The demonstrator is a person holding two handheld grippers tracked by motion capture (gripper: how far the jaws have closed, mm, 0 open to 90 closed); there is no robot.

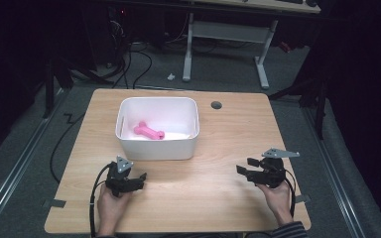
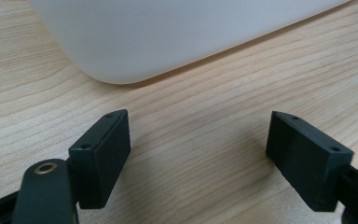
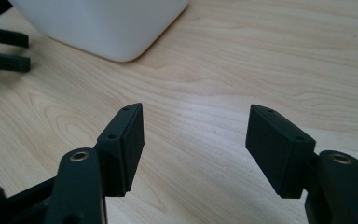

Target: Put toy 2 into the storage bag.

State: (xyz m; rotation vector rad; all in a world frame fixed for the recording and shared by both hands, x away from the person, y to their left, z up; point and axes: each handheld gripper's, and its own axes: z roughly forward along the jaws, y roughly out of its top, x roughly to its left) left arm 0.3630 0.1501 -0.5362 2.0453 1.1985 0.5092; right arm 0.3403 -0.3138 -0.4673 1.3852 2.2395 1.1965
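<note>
High view looks down from person's side; both claw views sit low, near table [image 1: 228, 144], sharing bin [image 1: 157, 130] corner

White bin [image 1: 157, 148] holds a pink bone toy [image 1: 149, 132]. Surface [image 1: 228, 129] around the bin is light wood grain, with a dark grey round hole [image 1: 216, 105] right of the bin. Both grippers black, grey top plates. Floor grey.

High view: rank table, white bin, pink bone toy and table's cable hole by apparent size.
1. Table
2. White bin
3. Pink bone toy
4. Cable hole
The toy lies inside the bin, and the hole is farthest from the camera, though the order is clear anyway.
</note>
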